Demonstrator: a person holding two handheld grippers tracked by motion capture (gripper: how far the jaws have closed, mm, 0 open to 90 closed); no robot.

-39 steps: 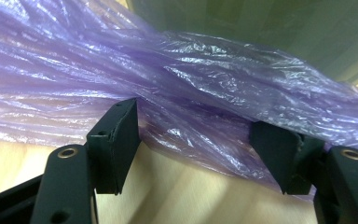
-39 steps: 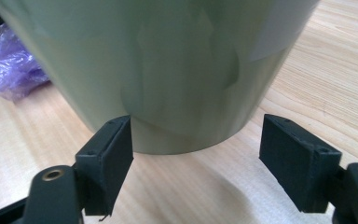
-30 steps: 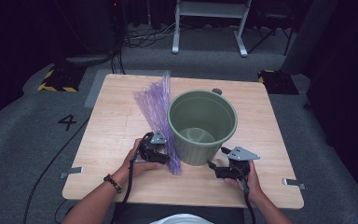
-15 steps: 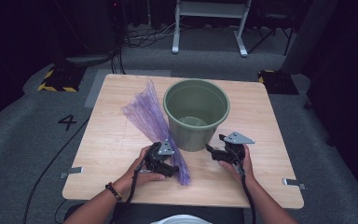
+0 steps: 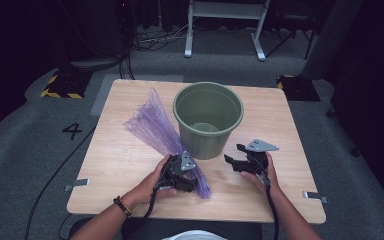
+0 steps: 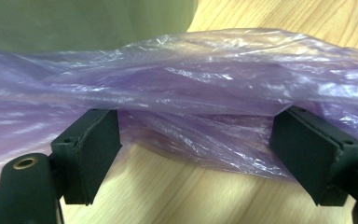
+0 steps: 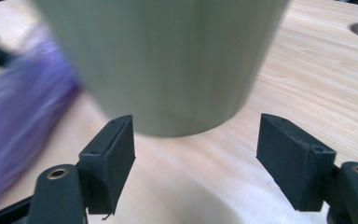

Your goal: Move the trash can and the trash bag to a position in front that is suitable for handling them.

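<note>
Meanwhile, dragged the purple plastic bag (image 5: pixel 161 131) nearer the table's (image 5: pixel 105 165) front edge, beside the green bin (image 5: pixel 208 117). Left gripper (image 6: pixel 196 151) jaws spread wide around its folds, not clamped. Right gripper (image 7: pixel 200 158) likewise open, empty, facing the bin. Probably readying to line it.

One thing to read here: a dark numeral "4" (image 5: pixel 73 131) sits on the grey floor (image 5: pixel 25 165), left of centre in the high view, just off the table's (image 5: pixel 125 165) left edge. Upper left, a yellow-and-black hazard stripe (image 5: pixel 55 92) edges what looks like a floor plate. Both gripper views carry no lettering.
</note>
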